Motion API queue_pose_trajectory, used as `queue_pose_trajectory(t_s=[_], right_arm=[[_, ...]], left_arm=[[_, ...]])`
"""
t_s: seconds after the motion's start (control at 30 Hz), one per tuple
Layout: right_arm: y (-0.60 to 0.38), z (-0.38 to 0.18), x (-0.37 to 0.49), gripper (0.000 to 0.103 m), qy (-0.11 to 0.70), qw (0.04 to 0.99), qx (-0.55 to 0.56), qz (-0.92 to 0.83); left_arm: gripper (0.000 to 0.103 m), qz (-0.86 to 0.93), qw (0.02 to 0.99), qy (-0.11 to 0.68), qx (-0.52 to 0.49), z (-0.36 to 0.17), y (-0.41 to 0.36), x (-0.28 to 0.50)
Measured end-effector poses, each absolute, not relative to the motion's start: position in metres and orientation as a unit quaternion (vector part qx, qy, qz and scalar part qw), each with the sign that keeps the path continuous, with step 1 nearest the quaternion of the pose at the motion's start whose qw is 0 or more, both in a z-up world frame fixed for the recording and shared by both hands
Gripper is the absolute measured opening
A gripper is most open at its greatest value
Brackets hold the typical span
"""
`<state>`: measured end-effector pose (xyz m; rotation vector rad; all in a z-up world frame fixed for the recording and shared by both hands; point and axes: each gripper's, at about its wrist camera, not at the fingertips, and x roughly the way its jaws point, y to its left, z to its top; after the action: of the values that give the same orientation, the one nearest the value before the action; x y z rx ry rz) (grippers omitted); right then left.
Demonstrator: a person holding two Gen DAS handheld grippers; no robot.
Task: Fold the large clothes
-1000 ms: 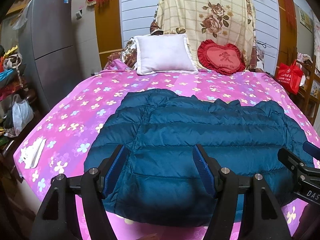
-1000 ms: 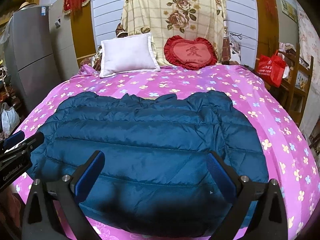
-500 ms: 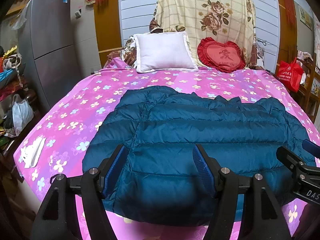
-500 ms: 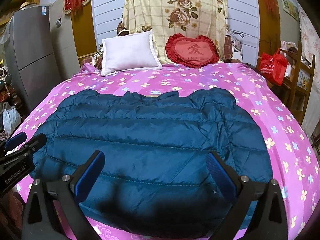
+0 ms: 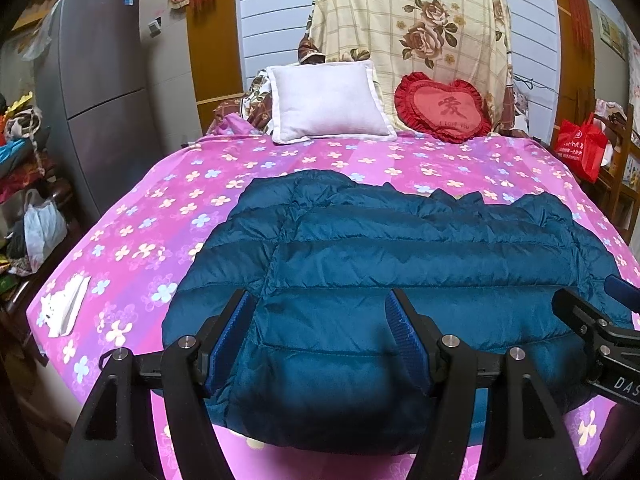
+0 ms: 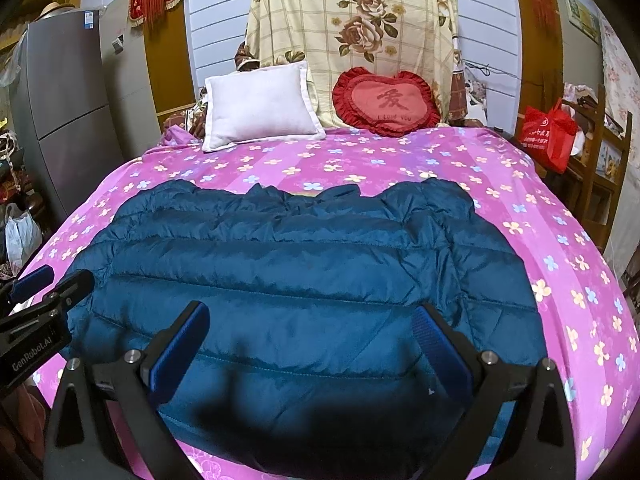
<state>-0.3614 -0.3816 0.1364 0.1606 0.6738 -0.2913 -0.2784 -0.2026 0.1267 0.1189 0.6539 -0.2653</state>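
A: While both my grippers hang over the near edge, give me the room.

B: Pink flowered bed [image 5: 168,200] fills the view, with the blue jacket [image 5: 400,264] spread flat across its near half, hem toward us. Grey fridge [image 5: 100,80] on the left, wood-trimmed wall behind, shelves on the right with a red bag [image 5: 580,148].

A: Count for me.

B: One jacket. Two cushions at the head: one white pillow [image 5: 328,100], one red heart [image 5: 444,108], both against a rose-print cloth [image 5: 412,24]. One white scrap [image 5: 64,304] on the bed's left corner. One white sack [image 5: 42,232] on the floor by the fridge.

A: My left gripper [image 5: 322,316]?

B: Jaws wide apart, above the hem, nothing between the pads. Same for the right gripper [image 6: 310,328]: spread wide over the jacket, gripping nothing. Each shows at the edge of the other's camera.

A: Anything changed from a second ago?

B: Barely. The jacket lies where it lay, same creases, collar still bunched at the far side. Both grippers have kept their spread and stayed put; the view only drifts a touch.
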Motion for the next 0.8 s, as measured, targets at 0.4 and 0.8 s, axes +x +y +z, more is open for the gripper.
queue_pose_trajectory(t_s=[0.4, 0.8], right_arm=[[-0.384, 0.134, -0.356, 0.103, 0.336, 0.928, 0.078, -0.141], [-0.387, 0.130, -0.352, 0.103, 0.337, 0.927, 0.080, -0.140]], left_arm=[[0.051, -0.130, 0.935, 0.324, 0.057, 0.125, -0.205, -0.272], [0.051, -0.126, 0.934, 0.329, 0.056, 0.117, -0.206, -0.270]])
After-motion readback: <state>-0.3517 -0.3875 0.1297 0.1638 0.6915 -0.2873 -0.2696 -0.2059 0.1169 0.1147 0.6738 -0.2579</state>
